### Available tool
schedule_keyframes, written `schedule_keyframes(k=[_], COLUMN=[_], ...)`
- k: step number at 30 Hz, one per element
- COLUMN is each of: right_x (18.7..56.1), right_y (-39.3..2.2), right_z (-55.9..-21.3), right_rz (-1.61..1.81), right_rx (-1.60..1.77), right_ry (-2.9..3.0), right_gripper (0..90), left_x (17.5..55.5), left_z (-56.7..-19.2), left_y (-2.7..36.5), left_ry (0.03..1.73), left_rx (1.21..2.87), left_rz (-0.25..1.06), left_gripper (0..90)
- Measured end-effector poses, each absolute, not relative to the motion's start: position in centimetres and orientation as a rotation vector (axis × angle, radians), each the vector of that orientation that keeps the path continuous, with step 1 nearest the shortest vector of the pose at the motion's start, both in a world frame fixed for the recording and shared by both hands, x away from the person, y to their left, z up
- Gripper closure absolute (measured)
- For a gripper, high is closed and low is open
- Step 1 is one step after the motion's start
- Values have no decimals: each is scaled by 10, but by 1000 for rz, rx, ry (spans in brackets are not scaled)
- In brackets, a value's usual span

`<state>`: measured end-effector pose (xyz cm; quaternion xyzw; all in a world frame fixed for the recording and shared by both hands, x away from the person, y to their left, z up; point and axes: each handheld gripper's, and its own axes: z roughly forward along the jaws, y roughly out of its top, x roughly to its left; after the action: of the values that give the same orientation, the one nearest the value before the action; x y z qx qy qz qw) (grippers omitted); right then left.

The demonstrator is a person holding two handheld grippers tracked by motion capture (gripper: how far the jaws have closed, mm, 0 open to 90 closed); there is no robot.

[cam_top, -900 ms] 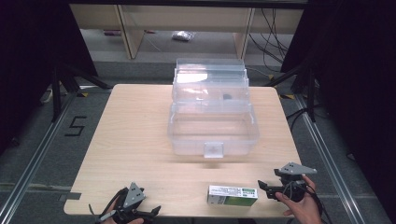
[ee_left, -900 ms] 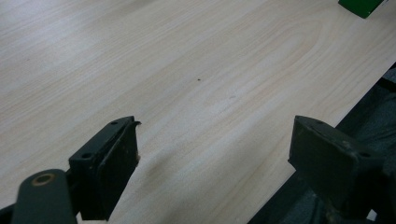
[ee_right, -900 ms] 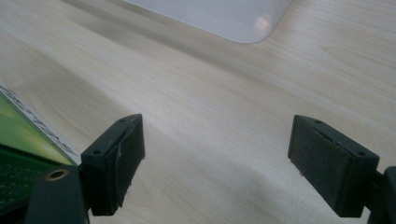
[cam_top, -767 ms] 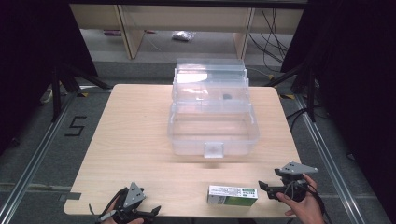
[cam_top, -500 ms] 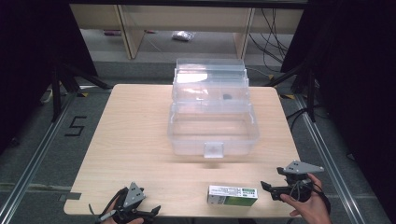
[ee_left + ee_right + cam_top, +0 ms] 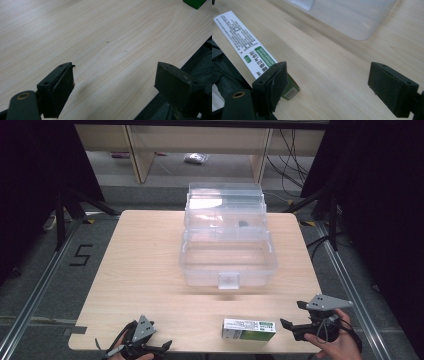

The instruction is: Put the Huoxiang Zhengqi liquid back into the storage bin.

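A white and green carton [image 6: 249, 329] lies flat near the table's front edge, right of centre. My right gripper [image 6: 295, 320] rests just to its right, jaws open and pointing at the carton's end, nothing between them. In the right gripper view the carton [image 6: 247, 48] runs off to the upper left past the left pad [image 6: 273, 85]. My left gripper [image 6: 161, 349] sits at the front left edge of the table, open and empty. In the left gripper view a green corner of the carton [image 6: 195, 3] shows far off. A clear plastic storage box [image 6: 227, 252] stands open mid-table.
The box's raised lid and inner tray [image 6: 224, 207] stand behind its tub, a small dark item inside. The wooden table [image 6: 145, 260] has bare room on the left. Shelving and cables lie beyond the far edge. Dark floor lies below the front edge.
My right gripper has shifted slightly to the right and toward the front edge, away from the carton's end. The left gripper and the carton have stayed put.
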<state>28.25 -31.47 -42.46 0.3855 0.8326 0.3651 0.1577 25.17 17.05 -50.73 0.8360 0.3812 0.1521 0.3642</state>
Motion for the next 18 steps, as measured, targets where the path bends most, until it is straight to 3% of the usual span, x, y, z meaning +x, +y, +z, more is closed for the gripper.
schedule_keyframes(k=[18], right_x=[272], right_y=[-295], right_z=[-412], right_rz=[1072], right_rx=[1005], right_ry=[2477], right_gripper=[175], left_x=[253], left_z=[-507], left_y=[172], left_ry=[978], left_rx=[2168], left_rz=[395], left_gripper=[151])
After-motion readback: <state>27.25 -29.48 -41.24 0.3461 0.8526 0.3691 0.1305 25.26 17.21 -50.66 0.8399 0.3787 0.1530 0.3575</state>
